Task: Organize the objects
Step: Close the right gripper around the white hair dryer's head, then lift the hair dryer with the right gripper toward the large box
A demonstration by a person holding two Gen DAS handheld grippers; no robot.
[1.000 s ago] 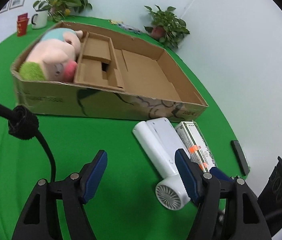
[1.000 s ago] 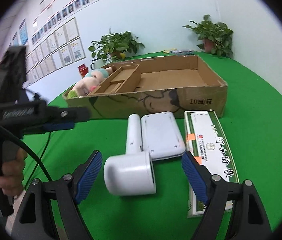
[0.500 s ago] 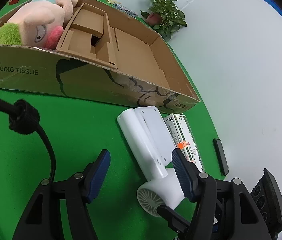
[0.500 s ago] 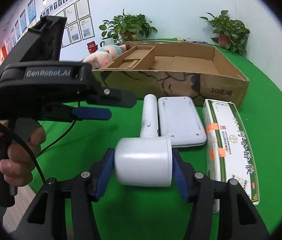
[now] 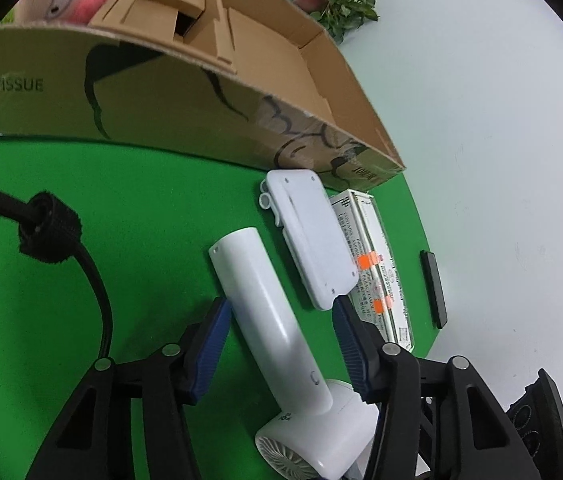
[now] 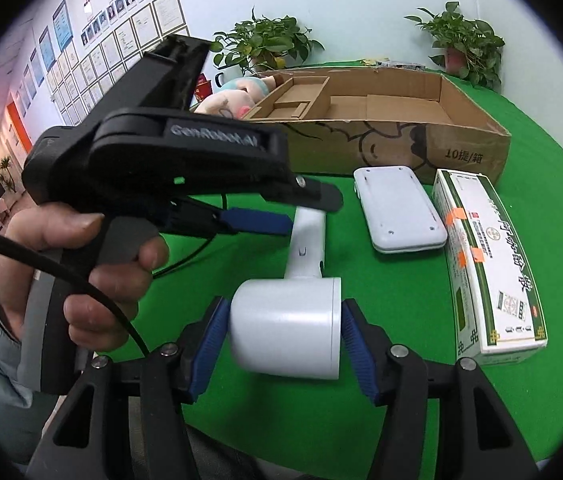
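The white hair dryer [image 6: 286,326] lies on the green tabletop [image 6: 401,420] near the front edge. Its head is squeezed by the right gripper [image 6: 285,334]. Its handle sits between the left gripper's [image 5: 277,348] half-open jaws, which have just been closing. Both ends should be lifted together, kept level.

White hair dryer [image 6: 287,336], green tablecloth [image 6: 401,300]

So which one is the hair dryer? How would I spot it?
Find the big cardboard box on the green table. In front of it lie three things in a row; the hair dryer is the one furthest from the long green-and-white carton. Unlike the flat white case between them, it is T-shaped, a fat round barrel on a straight handle.
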